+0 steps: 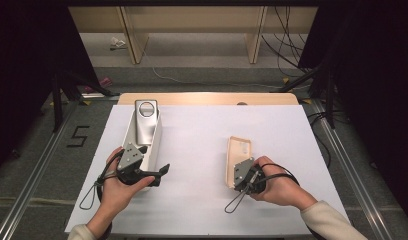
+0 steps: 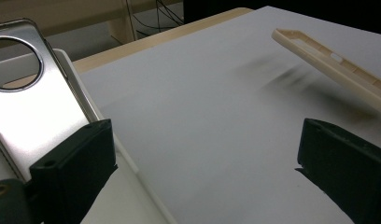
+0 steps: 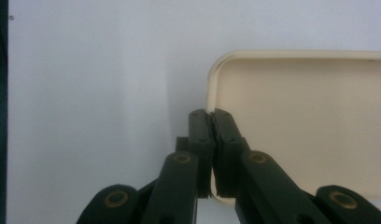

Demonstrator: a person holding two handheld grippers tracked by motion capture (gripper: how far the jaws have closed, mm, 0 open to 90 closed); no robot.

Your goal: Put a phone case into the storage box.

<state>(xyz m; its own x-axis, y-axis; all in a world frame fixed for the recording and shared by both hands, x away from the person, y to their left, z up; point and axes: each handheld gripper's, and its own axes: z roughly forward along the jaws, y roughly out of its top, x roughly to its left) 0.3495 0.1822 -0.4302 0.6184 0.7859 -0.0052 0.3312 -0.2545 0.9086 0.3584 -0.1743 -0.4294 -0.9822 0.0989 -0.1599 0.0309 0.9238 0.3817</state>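
Note:
A silver phone case [image 1: 146, 120] with a round hole lies in a long white box [image 1: 155, 142] at the table's left. My left gripper [image 1: 154, 175] is at the box's near end and is open. In the left gripper view one jaw overlaps the silver case [image 2: 34, 102] and the box's rim [image 2: 132, 172], while the other is over the bare sheet. A beige phone case [image 1: 240, 155] is right of centre. My right gripper [image 1: 242, 175] is shut on its side rim [image 3: 310, 126]. From the left gripper view the beige case [image 2: 338, 74] looks tilted, with a shadow under it.
A white sheet [image 1: 202, 205] covers the wooden table [image 1: 207, 98]. Black frame legs and cables [image 1: 292, 55] stand on the floor beyond the far edge. A "5" [image 1: 79, 136] is marked on the floor at the left.

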